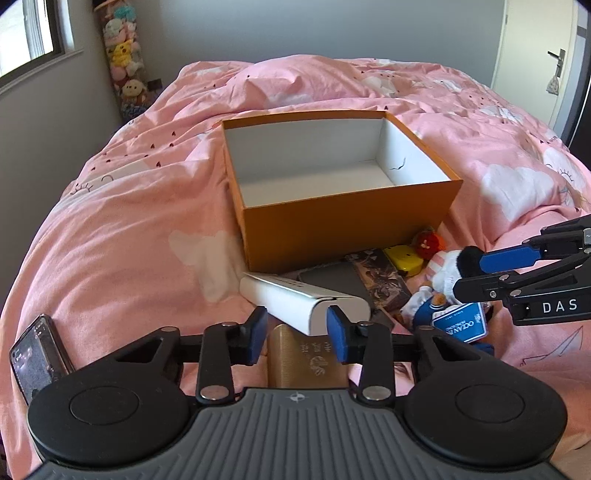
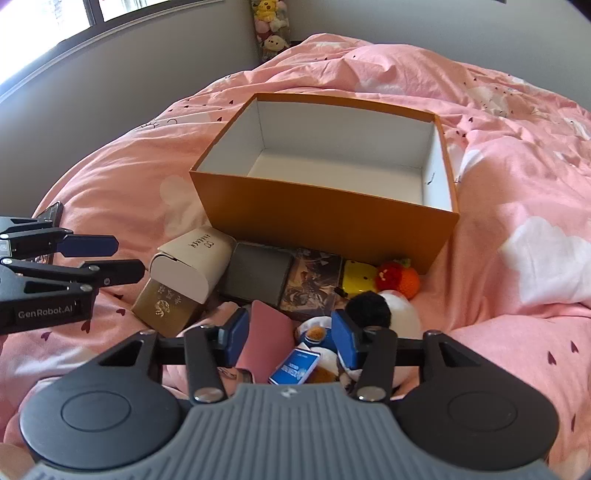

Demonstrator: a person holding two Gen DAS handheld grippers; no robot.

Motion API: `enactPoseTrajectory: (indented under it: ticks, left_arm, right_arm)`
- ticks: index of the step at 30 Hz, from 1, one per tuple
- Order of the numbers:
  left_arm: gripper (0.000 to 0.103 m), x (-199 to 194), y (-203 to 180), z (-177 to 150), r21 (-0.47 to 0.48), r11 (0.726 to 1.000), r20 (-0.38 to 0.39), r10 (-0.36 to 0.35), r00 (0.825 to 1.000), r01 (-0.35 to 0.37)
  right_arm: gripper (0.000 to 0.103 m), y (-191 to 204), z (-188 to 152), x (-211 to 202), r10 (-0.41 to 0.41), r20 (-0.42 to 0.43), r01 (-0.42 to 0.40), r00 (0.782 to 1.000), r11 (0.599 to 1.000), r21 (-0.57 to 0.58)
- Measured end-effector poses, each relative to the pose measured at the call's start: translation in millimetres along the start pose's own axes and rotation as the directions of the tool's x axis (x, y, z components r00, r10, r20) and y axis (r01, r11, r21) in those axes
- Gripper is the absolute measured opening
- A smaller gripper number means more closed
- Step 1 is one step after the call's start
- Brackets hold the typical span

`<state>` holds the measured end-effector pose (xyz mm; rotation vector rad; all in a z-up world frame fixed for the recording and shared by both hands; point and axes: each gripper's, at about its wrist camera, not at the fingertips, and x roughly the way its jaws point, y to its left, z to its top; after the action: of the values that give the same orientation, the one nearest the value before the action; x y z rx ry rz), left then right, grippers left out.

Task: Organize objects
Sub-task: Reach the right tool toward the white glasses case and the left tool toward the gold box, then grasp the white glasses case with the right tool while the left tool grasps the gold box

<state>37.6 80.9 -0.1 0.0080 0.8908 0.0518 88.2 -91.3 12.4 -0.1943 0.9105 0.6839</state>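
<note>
Clutter: white rounded cardboard case (image 1: 303, 301), gold tin (image 1: 308, 356), plush toys (image 2: 384, 314) before open orange cardboard box (image 1: 343, 236).
Left gripper (image 1: 297, 334): jaws apart, over the tin.
Right gripper (image 2: 290, 336): jaws apart, above plush toys.

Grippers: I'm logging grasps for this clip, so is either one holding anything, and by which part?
Nothing is held. The left gripper and right gripper are both open above the clutter by the orange box.

Bright daylight from window (image 1: 29, 33) at upper left, blown out in right-wrist view. Pink bed (image 1: 129, 206) evenly lit, soft shadows beside orange box (image 1: 347, 221). Strong fisheye bend at edges, dark vignette in corners. Center sharp, no motion blur.
</note>
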Motion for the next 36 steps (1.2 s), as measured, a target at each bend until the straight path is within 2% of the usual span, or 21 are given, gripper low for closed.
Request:
enactPoseTrajectory:
  ticks: [3,6,8,13,16,19,21,24,28,33,36]
  left_arm:
    - [0.040,9,16,3,-0.045,0.999,-0.044,-0.017,0.999,0.015]
    - [0.040,20,29,8,-0.127,0.989,-0.088,-0.088,0.992,0.077]
    - [0.040,27,36,12,-0.166,0.982,-0.106,-0.106,0.989,0.087]
    - [0.040,40,38,25,-0.129,0.991,-0.158,-0.044,0.986,0.024]
    - [0.040,50,47,31,-0.149,0.989,-0.196,-0.035,0.980,0.005]
    - [0.040,63,54,35,-0.144,0.989,-0.241,-0.004,0.971,-0.031]
    - [0.040,72,59,36,-0.151,0.988,-0.281,-0.020,0.960,-0.024]
    - [0.040,83,65,37,-0.155,0.988,-0.328,-0.044,0.944,-0.008]
    - [0.040,96,69,39,-0.148,0.989,-0.369,-0.056,0.928,0.001]
    - [0.040,107,73,41,-0.148,0.989,-0.400,-0.071,0.914,0.013]
    - [0.040,111,74,39,-0.154,0.988,-0.414,-0.090,0.906,0.027]
  right_arm:
    - [0.037,1,13,17,0.048,-0.045,-0.048,0.998,0.999,0.003]
    - [0.036,3,26,35,0.099,-0.087,-0.098,0.991,0.995,0.011]
    - [0.035,3,34,48,0.132,-0.113,-0.130,0.985,0.991,0.028]
    - [0.036,9,58,74,0.206,-0.149,-0.199,0.967,0.978,0.061]
    - [0.036,15,74,91,0.250,-0.173,-0.238,0.953,0.967,0.088]
    - [0.040,20,88,108,0.302,-0.212,-0.280,0.929,0.951,0.129]
    - [0.048,23,96,122,0.333,-0.246,-0.302,0.910,0.940,0.158]
    - [0.057,27,107,147,0.340,-0.313,-0.291,0.887,0.937,0.193]
    - [0.060,28,113,175,0.356,-0.390,-0.280,0.849,0.930,0.239]
    - [0.064,27,111,200,0.400,-0.474,-0.279,0.784,0.910,0.307]
    - [0.065,28,109,207,0.407,-0.497,-0.271,0.766,0.906,0.324]
